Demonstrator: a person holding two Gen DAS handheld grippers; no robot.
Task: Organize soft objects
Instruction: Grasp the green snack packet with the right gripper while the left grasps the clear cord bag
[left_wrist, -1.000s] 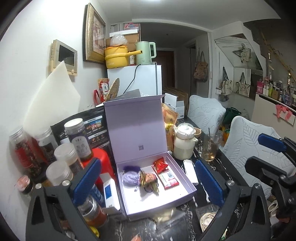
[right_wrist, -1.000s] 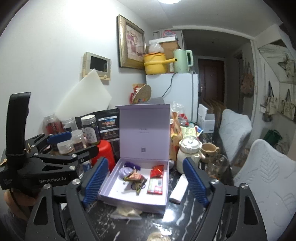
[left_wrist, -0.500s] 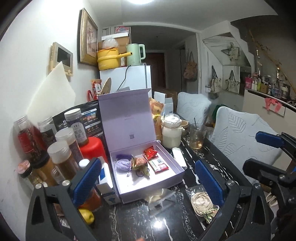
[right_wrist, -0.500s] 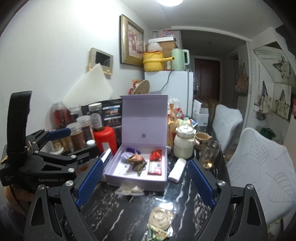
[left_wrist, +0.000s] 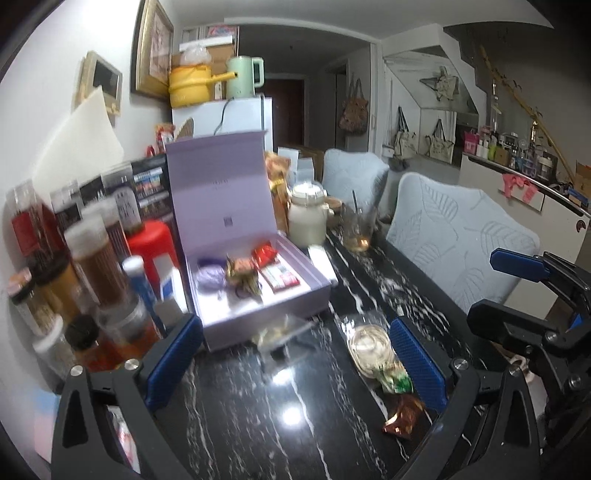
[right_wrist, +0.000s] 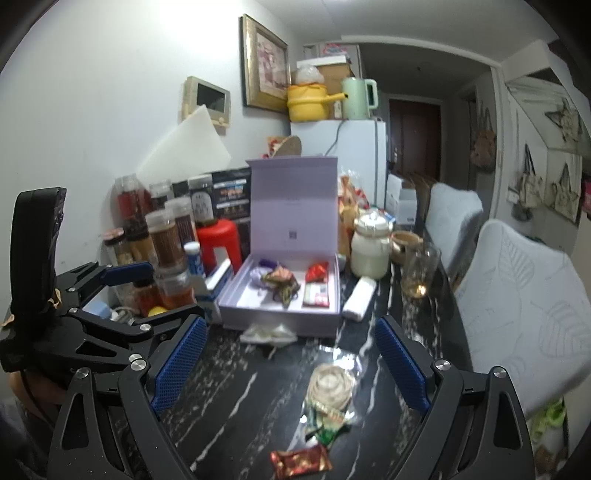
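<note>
An open lilac box stands on the black marble table, lid upright. Inside lie a purple pouch, a crumpled brown-green bundle, a red packet and a flat red-white packet. In front of the box lie a clear bag, a coil of cream cord in plastic, a green wrapper and a brown-red wrapper. My left gripper is open and empty. My right gripper is open and empty above the cord.
Several jars and bottles and a red can crowd the table's left side. A white jar, a glass and a white pack stand right of the box. Padded chairs line the right edge.
Both grippers have pulled back from the box, which now looks smaller and farther. The cord coil and the wrappers on the near table have come into view. Both stay open.
</note>
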